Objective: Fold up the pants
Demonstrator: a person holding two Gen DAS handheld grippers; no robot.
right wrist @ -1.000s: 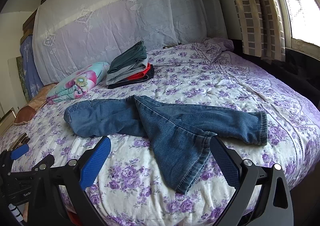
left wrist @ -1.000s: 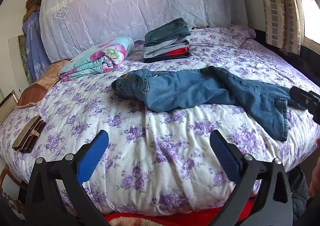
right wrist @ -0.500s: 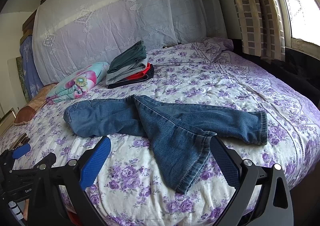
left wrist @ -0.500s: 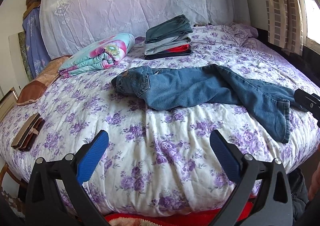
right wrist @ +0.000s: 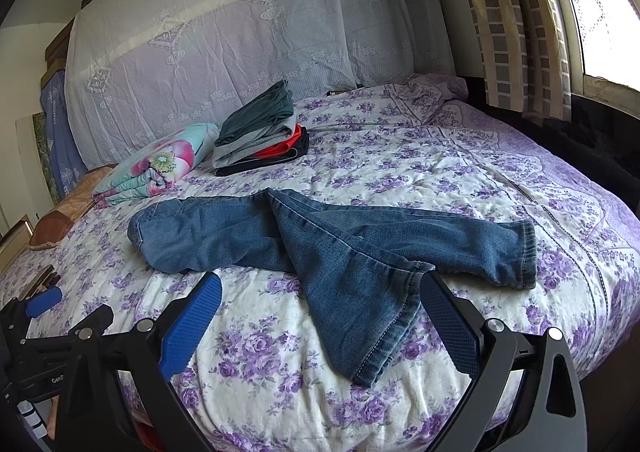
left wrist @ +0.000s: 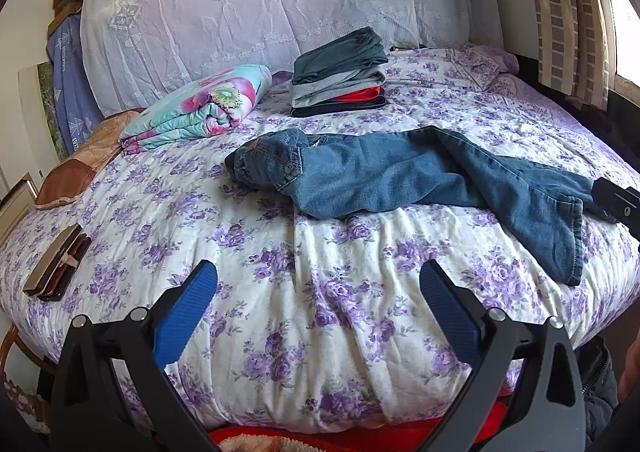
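Blue jeans [left wrist: 384, 179] lie unfolded on the flowered bedspread [left wrist: 304, 272], waist bunched to the left, legs spread toward the right. In the right wrist view the jeans [right wrist: 320, 248] show one leg running to the near edge and one to the right. My left gripper [left wrist: 320, 300] is open and empty, above the bed's near edge, short of the waist. My right gripper [right wrist: 320, 312] is open and empty, its jaws on either side of the near leg's hem. The left gripper also shows in the right wrist view [right wrist: 44, 312].
A stack of folded clothes [left wrist: 340, 71] and a folded floral blanket [left wrist: 200, 107] lie near the covered headboard. A brown wallet-like case [left wrist: 56, 264] lies at the bed's left. A curtain and window [right wrist: 520, 23] stand at the right.
The left gripper has moved slightly closer over the bed. The right gripper has barely moved. The jeans lie as before.
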